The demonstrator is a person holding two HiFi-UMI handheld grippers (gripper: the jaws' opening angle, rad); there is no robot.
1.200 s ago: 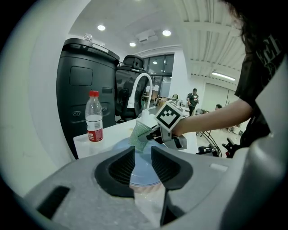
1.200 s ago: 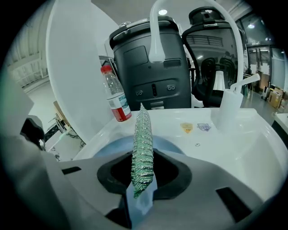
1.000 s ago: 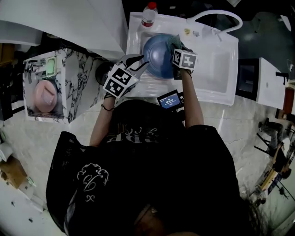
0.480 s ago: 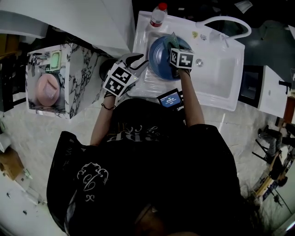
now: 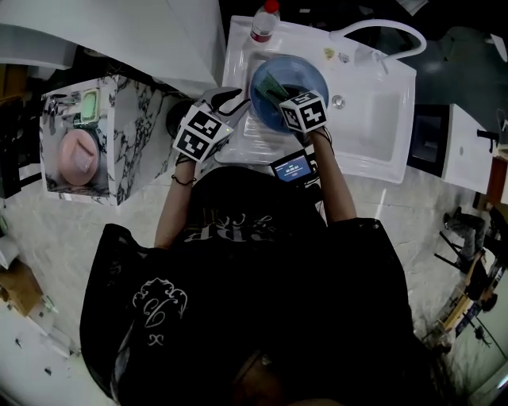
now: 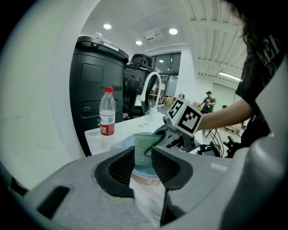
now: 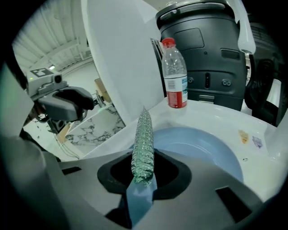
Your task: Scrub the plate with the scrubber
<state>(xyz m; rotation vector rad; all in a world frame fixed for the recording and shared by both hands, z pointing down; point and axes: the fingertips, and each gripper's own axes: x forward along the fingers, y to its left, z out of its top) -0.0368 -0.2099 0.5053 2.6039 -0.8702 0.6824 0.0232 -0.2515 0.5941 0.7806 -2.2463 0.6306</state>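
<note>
The blue plate [image 5: 308,73] sits over the left part of the white sink [image 5: 373,119], next to the basin. A green mesh scrubber [image 7: 143,134] stands on edge above the plate's left half. Whether it presses on the plate cannot be told.

The right gripper [image 7: 144,167] has its jaws closed tight on the scrubber's lower end. The pad sticks straight out from between them, with a blue strip showing just below it.

The left gripper [image 6: 143,162] comes in from the plate's left side. Its jaws are about half closed, and the plate's near rim runs in between the ribbed pads, so it appears to be gripping the rim.

A clear bottle [image 5: 262,22] with a red cap stands at the sink's back left corner, and a white curved tap [image 5: 379,26] arches over the basin. A small lit screen [image 5: 291,168] rests at the sink's front edge. Left of the sink is a marble-patterned counter [image 5: 143,131].
</note>
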